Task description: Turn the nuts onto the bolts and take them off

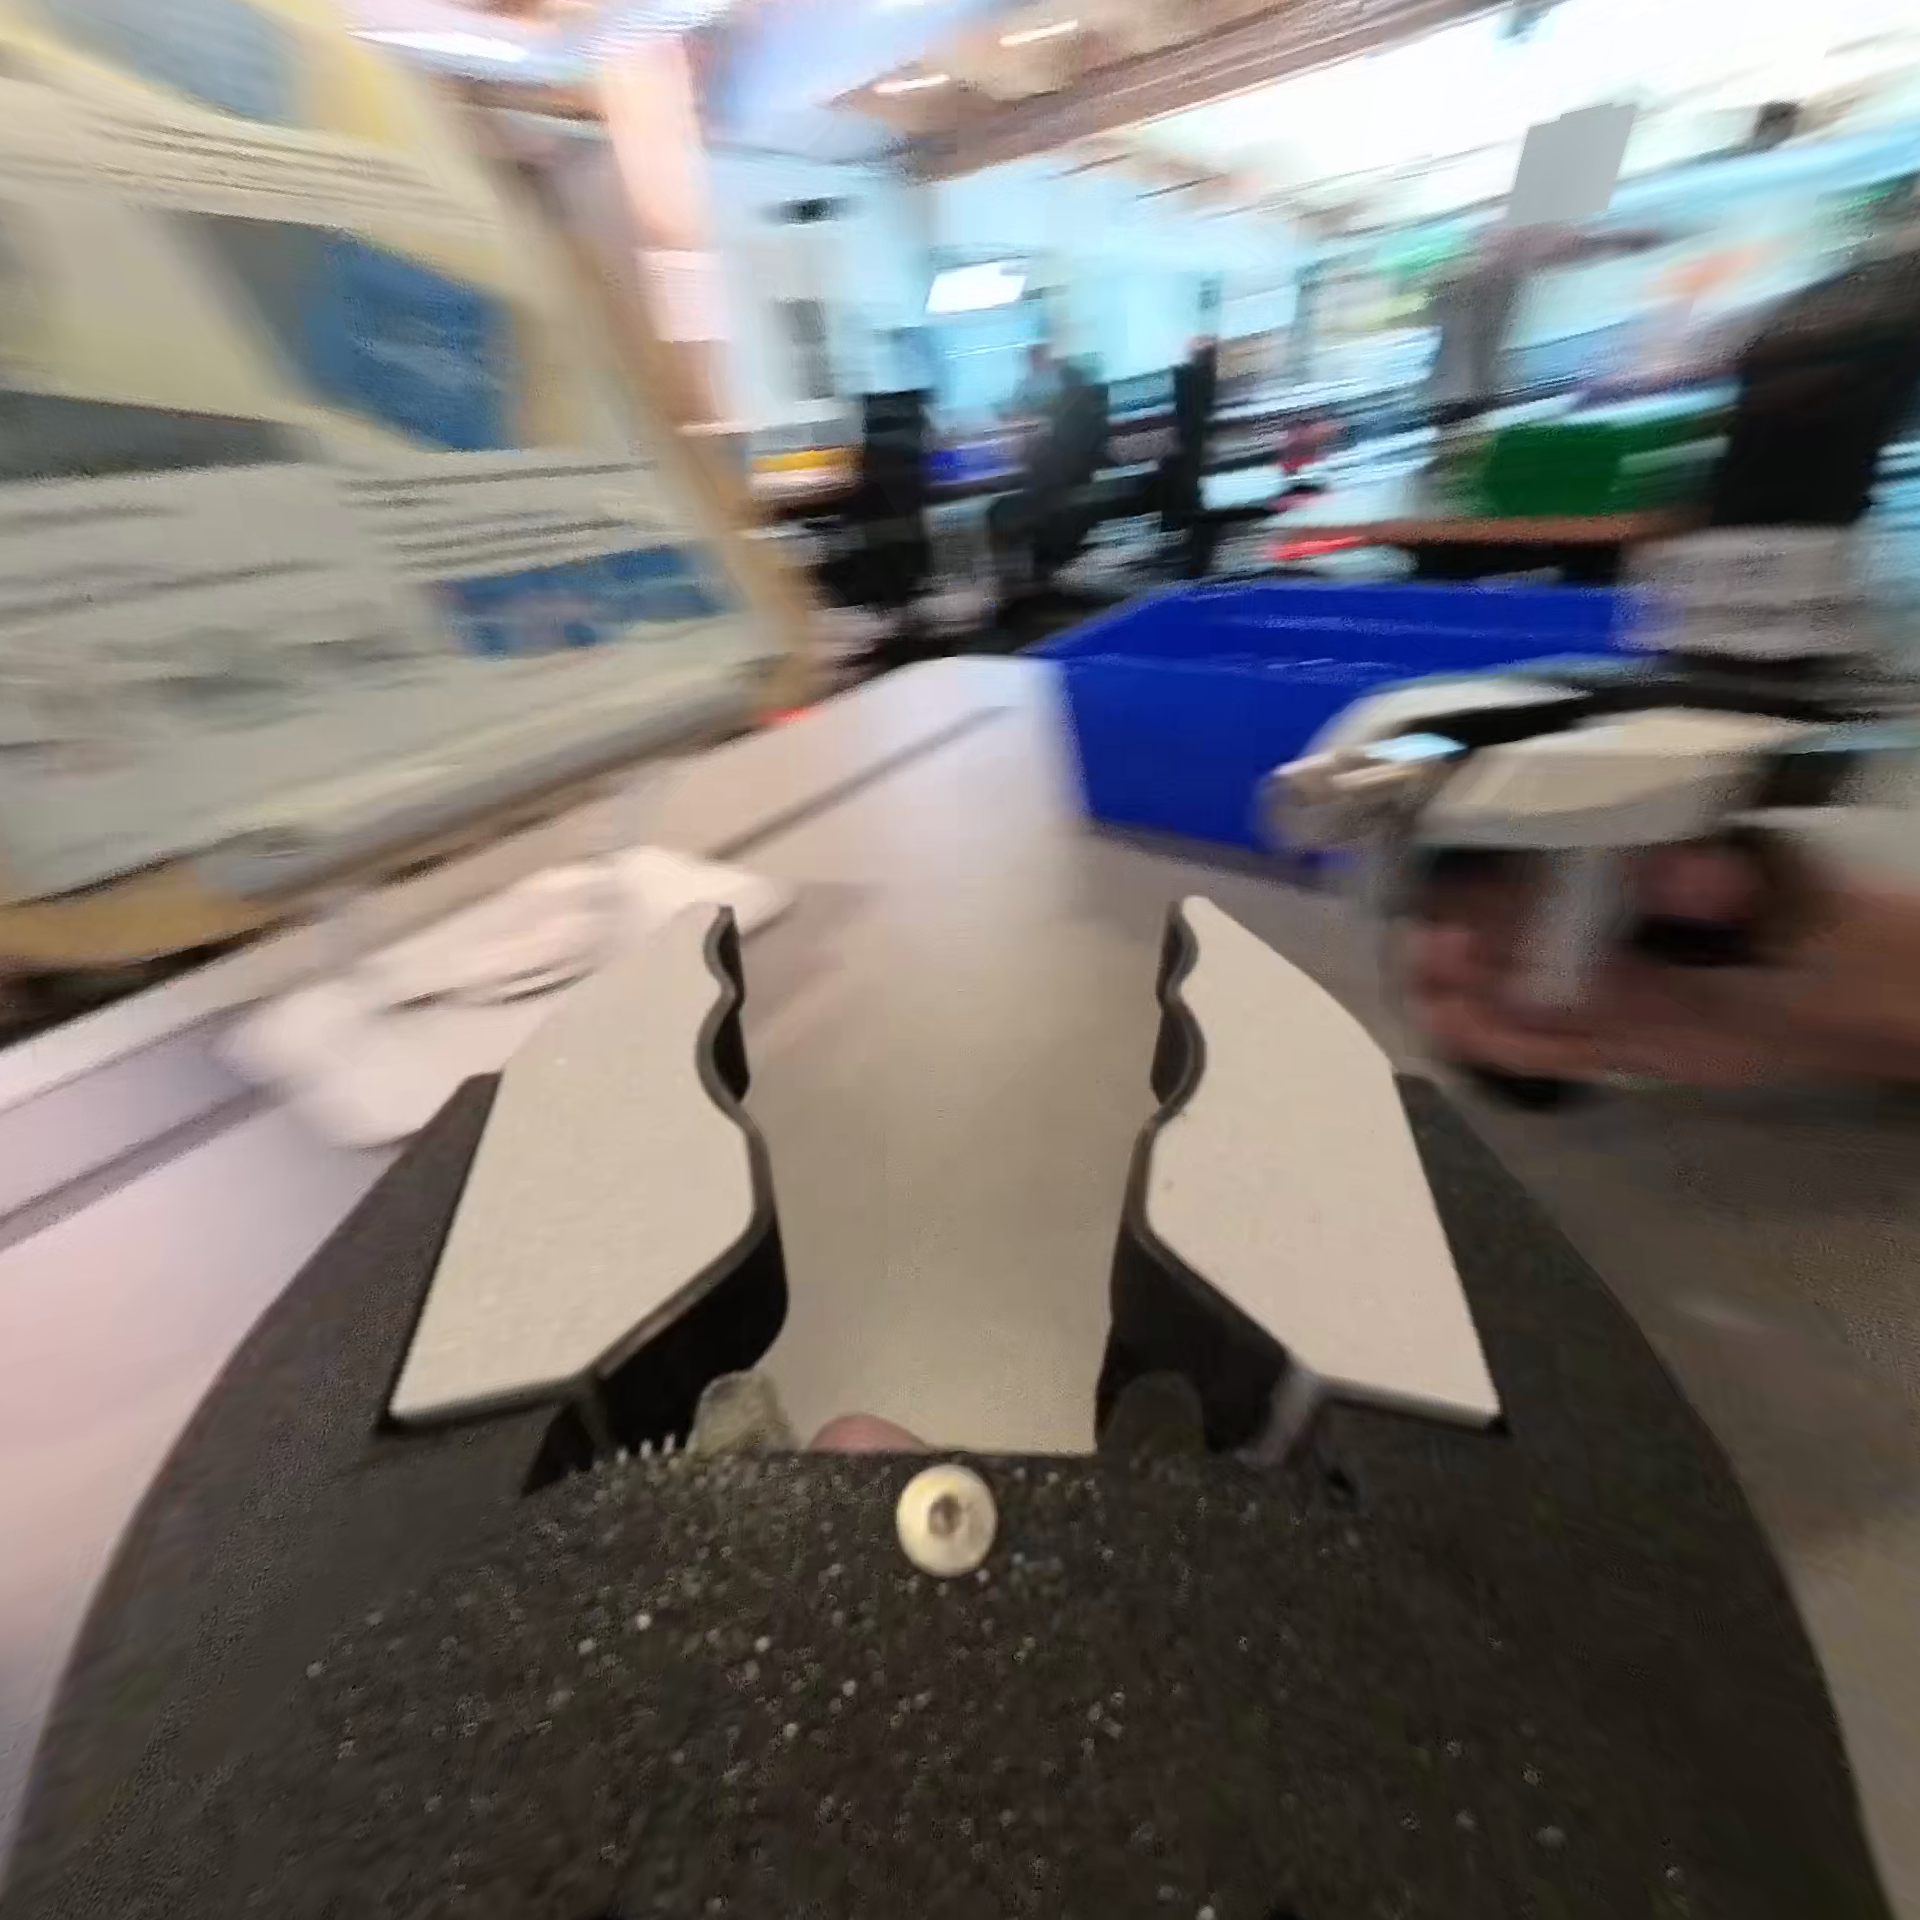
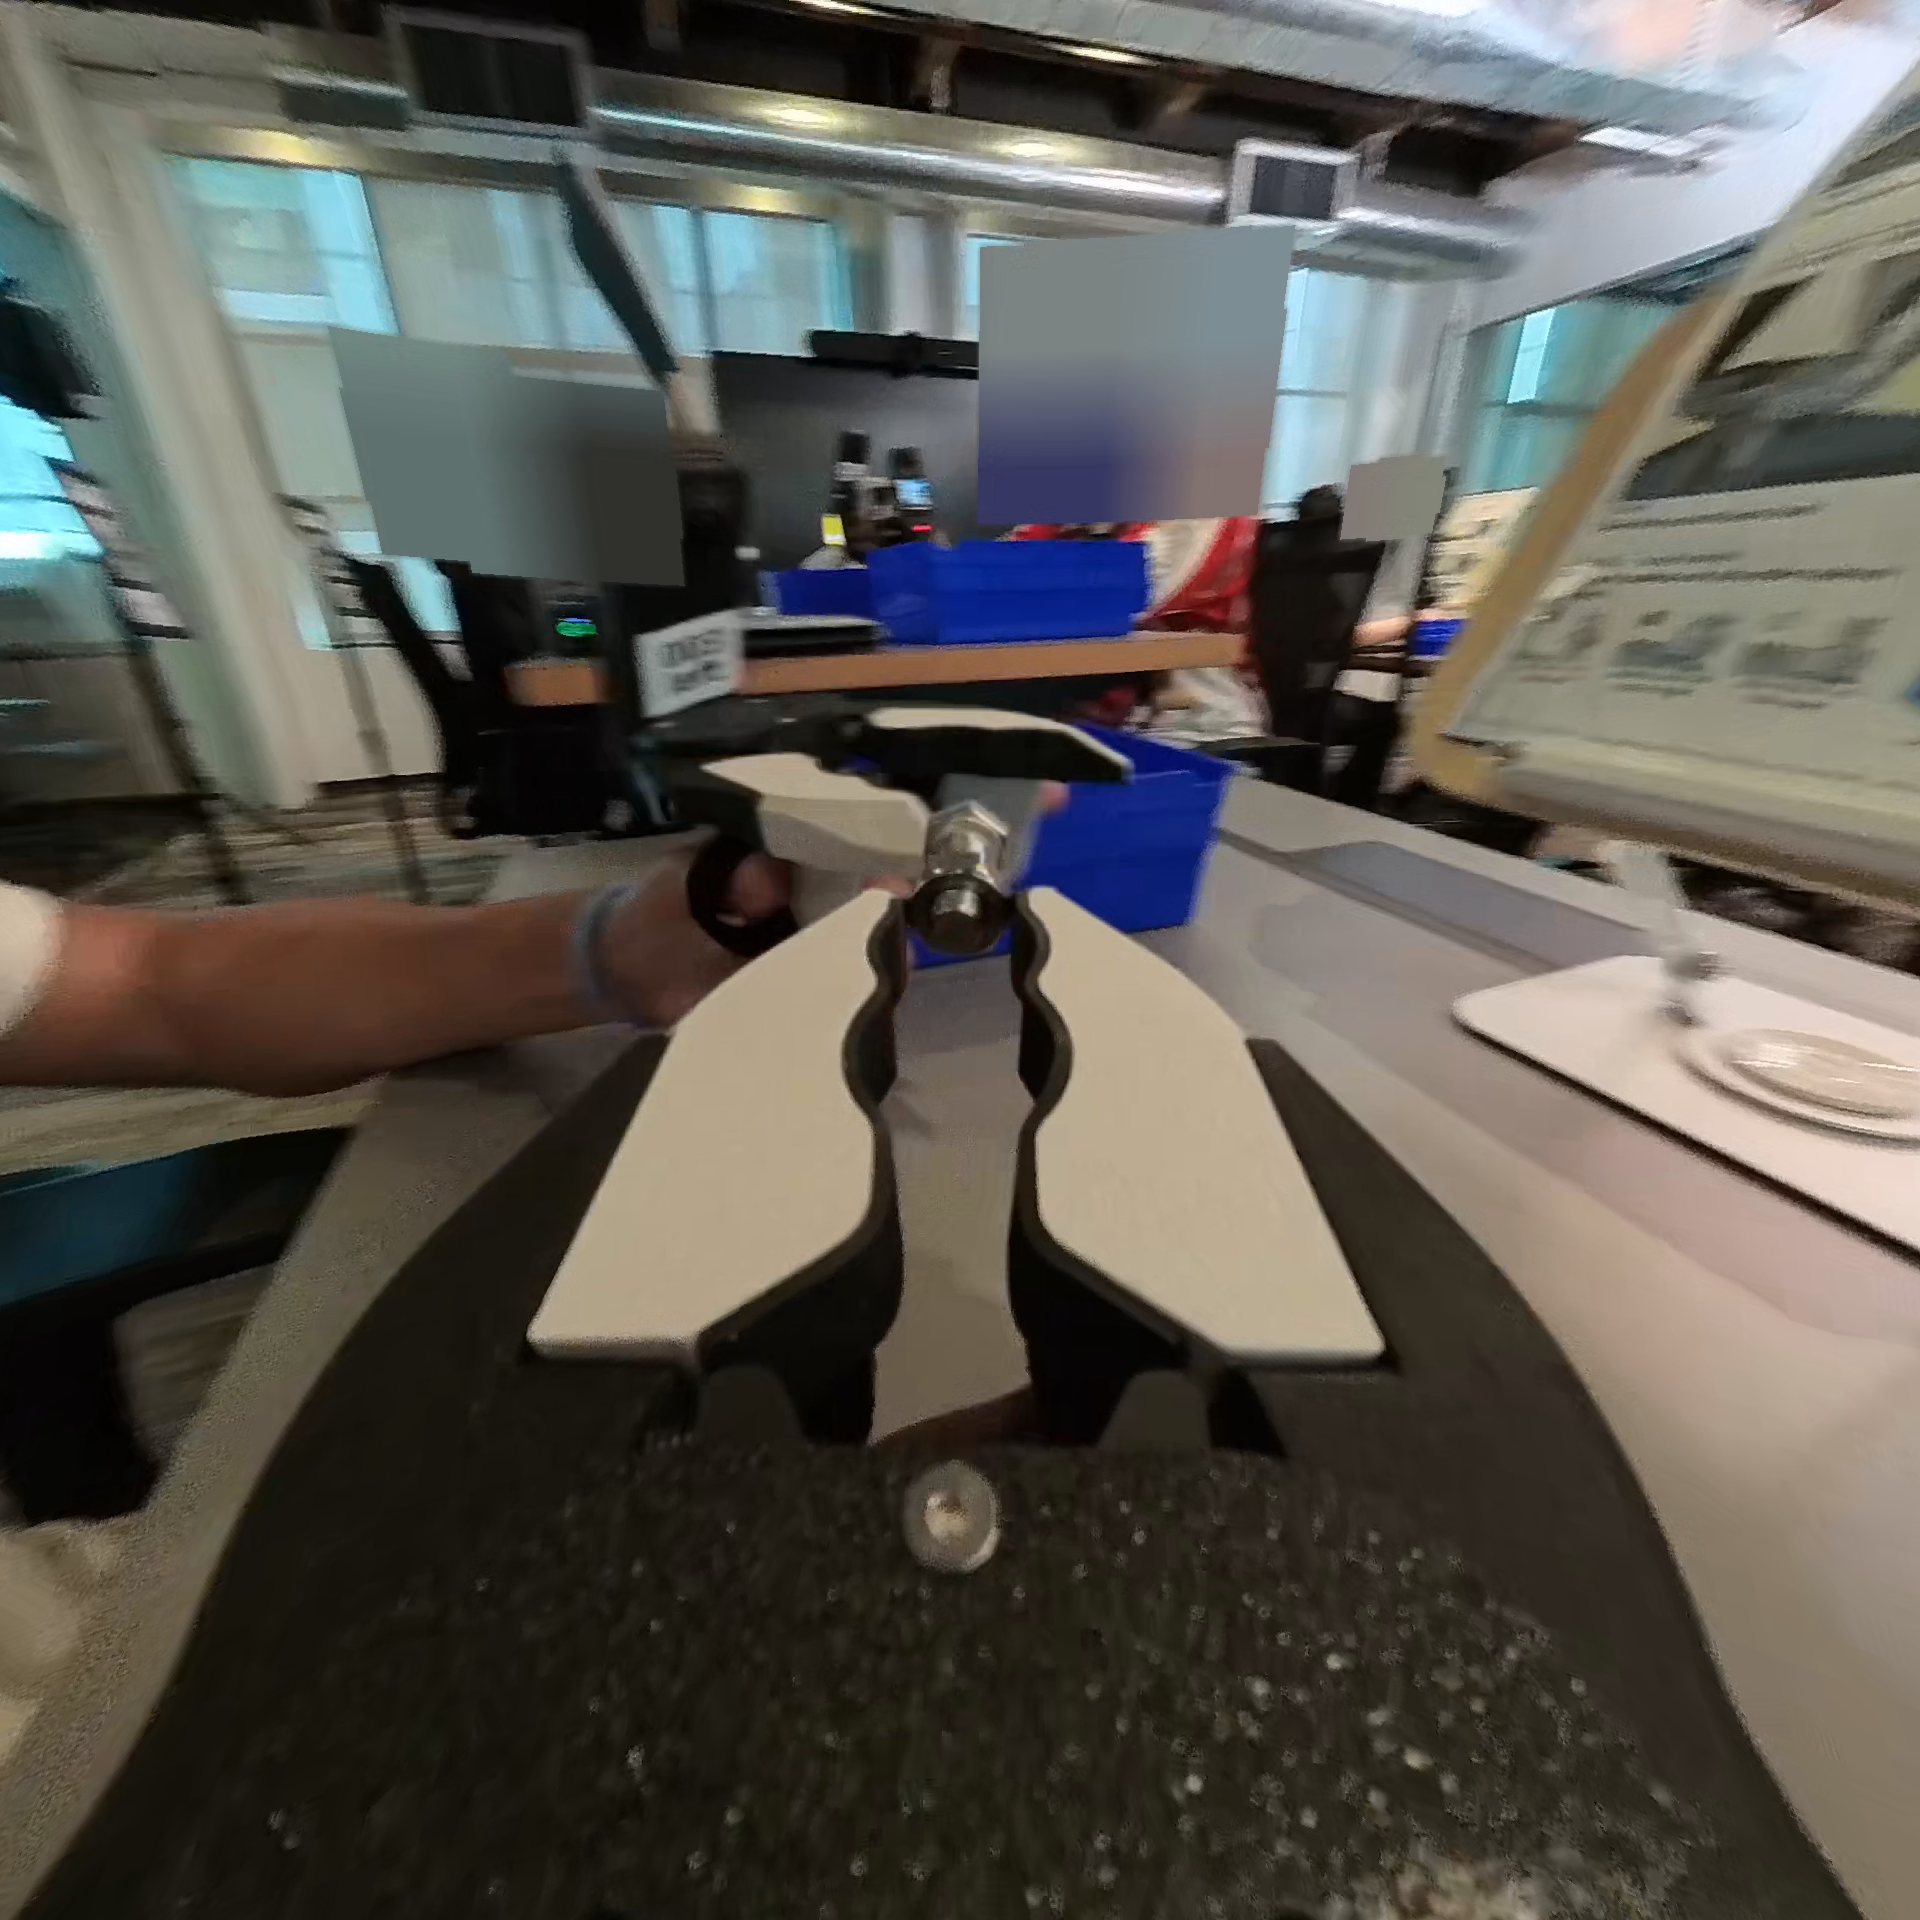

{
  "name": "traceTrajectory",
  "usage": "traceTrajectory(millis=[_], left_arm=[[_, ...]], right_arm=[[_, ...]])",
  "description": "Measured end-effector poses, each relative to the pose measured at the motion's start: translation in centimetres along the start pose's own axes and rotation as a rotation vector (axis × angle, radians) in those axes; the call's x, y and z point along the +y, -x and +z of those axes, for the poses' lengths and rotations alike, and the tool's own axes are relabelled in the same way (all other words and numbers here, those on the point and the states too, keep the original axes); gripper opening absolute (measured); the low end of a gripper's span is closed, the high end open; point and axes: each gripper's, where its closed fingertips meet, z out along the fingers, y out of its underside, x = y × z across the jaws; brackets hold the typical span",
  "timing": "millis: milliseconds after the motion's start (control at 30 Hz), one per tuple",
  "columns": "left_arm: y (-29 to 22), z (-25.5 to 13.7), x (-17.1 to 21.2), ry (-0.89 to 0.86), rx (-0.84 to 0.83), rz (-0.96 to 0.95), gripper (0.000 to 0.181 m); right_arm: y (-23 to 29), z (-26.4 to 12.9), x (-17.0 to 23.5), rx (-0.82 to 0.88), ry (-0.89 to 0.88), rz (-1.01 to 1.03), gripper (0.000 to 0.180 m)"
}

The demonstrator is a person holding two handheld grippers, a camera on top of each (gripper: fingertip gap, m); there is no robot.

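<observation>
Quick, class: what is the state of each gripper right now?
Left gripper: open, holding nothing.
Right gripper: closed on the bolt, gripping its near end.

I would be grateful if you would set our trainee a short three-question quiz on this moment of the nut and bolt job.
1. True or false: the right gripper is shut on the bolt.
2. What does the left gripper hold? A) a nut B) a white cloth C) nothing
3. Fill in: in the right wrist view, the bin behind the bolt is coloured ____.

Key
1. True: its fingertips clasp the bolt's near end, and a nut sits farther along it.
2. C: its own view shows the jaws wide apart with only table between them.
3. Blue.
</observation>
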Motion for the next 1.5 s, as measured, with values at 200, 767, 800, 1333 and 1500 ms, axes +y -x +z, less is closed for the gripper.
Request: traceTrajectory(millis=[200,767,800,1333,1500], left_arm=[[7.5,-2.2,2.7,0.14,-0.53,0.016,0.067],[7.2,-1.1,5.4,0.206,-0.395,-0.194,0.063],[7.2,-1.0,5.6,0.211,-0.394,-0.195,0.063],[6.1,-0.5,5.3,0.216,-0.356,-0.13,0.061],[6.1,-0.5,5.3,0.217,-0.353,-0.131,0.061]], right_arm=[[-5.0,-2.0,0.3,0.377,0.083,-0.105,0.019],[-16.2,-19.9,-22.4,0.943,-0.066,-0.357,0.018],[-17.9,-21.4,-21.9,0.973,-0.024,-0.359,0.018],[-30.0,-32.0,5.5,1.196,0.571,0.329,0.019],[-30.0,-32.7,6.7,1.233,0.702,0.335,0.019]])
